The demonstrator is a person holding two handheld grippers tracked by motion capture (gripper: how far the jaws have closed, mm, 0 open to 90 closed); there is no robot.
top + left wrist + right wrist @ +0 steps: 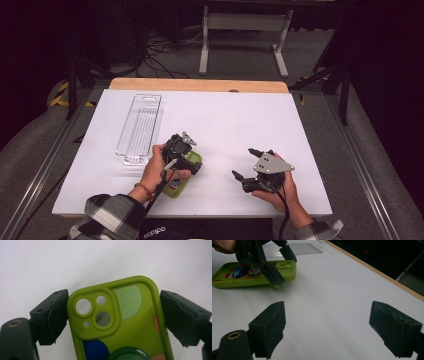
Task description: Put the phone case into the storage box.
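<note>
The left gripper (113, 315) stands over the top end of a lime-green phone case (120, 322), its two black jaws set on either side of the case's width. In the left gripper view the left pad sits right against the case's rounded corner, while the right pad is just beside the opposite rim; whether that one presses the rim I cannot tell, so the jaws are only as wide as the case, closing in around it without a grip I could swear to. The pads look like matte ribbed rubber, blunt and blocky.

The case is soft-looking and glossy, with rounded corners, a raised camera block pierced by round holes, and coloured patches in pale green, blue, dark green and orange. It lies flat on the white table (225, 120), near the front edge on the person's left side.

The right gripper (243, 162) is held low over the bare table to the right, well apart from the case, its jaws spread wide with nothing between them.

Farther back on the left lies a long clear plastic tray (140, 127) with a ribbed bottom.
</note>
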